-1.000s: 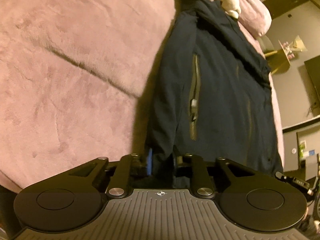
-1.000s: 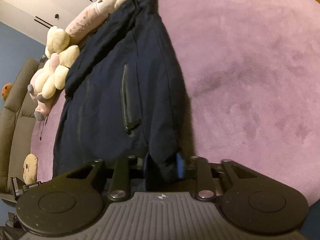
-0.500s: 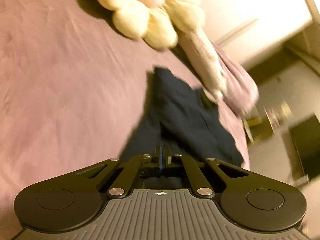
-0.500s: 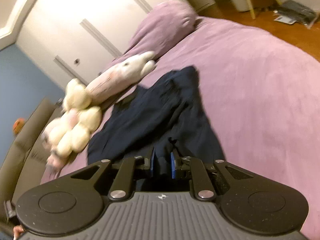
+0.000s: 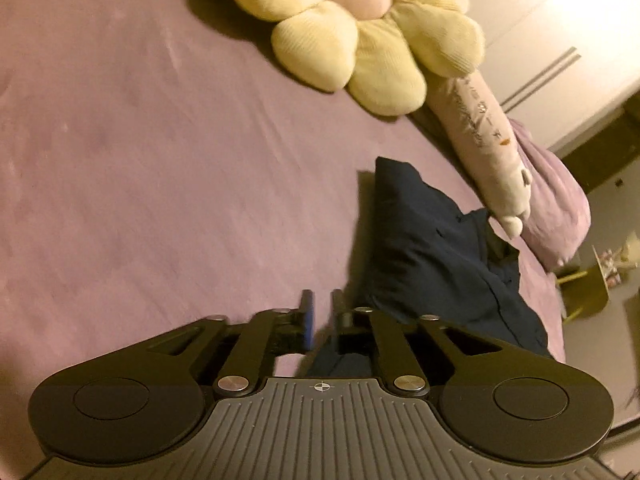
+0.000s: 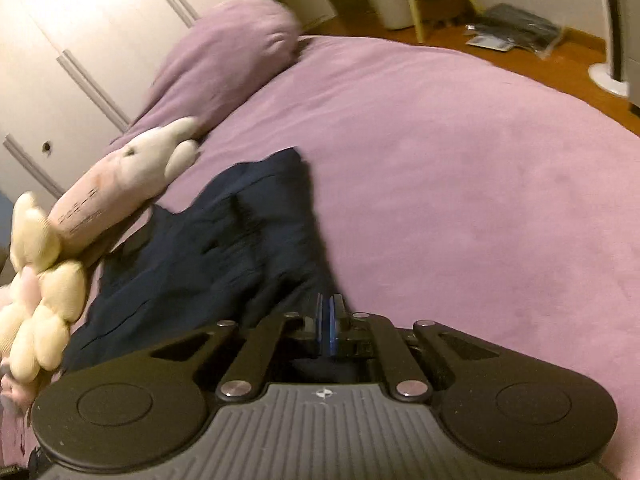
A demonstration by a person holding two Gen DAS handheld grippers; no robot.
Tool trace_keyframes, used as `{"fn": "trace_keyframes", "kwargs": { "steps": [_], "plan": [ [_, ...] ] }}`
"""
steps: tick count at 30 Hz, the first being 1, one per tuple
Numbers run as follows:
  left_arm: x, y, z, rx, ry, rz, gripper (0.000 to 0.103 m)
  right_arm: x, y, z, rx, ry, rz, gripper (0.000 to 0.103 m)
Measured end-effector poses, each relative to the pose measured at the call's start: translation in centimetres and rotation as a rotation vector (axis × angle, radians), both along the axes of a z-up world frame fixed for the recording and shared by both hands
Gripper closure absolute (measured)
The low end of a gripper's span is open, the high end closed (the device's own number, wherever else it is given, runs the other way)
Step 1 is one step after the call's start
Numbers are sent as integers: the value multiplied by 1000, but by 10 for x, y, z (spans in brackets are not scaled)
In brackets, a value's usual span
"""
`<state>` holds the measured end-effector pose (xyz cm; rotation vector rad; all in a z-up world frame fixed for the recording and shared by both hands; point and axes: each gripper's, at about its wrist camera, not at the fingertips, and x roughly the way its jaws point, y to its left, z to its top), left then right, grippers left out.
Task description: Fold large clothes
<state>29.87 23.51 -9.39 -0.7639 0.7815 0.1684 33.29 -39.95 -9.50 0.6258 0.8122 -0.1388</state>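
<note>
Nearby, flower plush (image 5: 360, 36), long plush (image 5: 484, 140), pillow (image 6: 228, 60)

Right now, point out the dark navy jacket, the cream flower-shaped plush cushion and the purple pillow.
dark navy jacket (image 6: 224, 256), right wrist view, crumpled middle.
cream flower-shaped plush cushion (image 5: 360, 36), left wrist view, lower petals.
purple pillow (image 6: 236, 52), right wrist view, front face.

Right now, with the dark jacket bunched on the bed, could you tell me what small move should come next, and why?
Probably draw the left tool back clear of the dark jacket: its jaws are opening with nothing visibly between them. The right tool is shut, and the jacket looks doubled over beside the plush toys.
</note>
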Motion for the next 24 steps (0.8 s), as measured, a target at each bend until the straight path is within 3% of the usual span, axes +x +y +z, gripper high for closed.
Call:
{"fn": "trace_keyframes", "kwargs": {
  "steps": [1, 4, 5, 7, 8, 9, 14, 18, 19, 21, 24],
  "plan": [
    [-4, -1, 1, 19, -9, -10, 65, -4, -2, 0, 11, -12, 16, 98],
    [-16, -8, 2, 89, -24, -32, 62, -30, 2, 13, -28, -106, 85, 96],
    [-20, -10, 1, 103, -24, -27, 62, -40, 4, 19, -62, -142, 111, 88],
    [-23, -8, -1, 92, -18, -5, 61, -59, 9, 25, -87, -193, 187, 62],
    [-23, -7, -4, 70, -12, 5, 61, -63, 11, 26, -92, -199, 230, 41],
    [-24, -4, -6, 48, -6, 20, 61, -64, 16, 26, -111, -190, 273, 32],
    [-27, -4, -10, 24, 16, 44, 61, -46, 41, 26, -185, -174, 412, 32],
    [-24, -5, -9, 44, 23, 29, 60, -16, 53, 8, -213, -84, 466, 34],
    [-22, -5, -9, 52, 27, 22, 58, -12, 54, 4, -203, -65, 470, 38],
    [-20, -7, -8, 72, 26, 14, 56, -13, 54, 0, -186, -61, 463, 88],
    [-24, -7, 0, 92, -18, 9, 54, -28, 62, 13, -258, -125, 428, 93]
  ]
}}
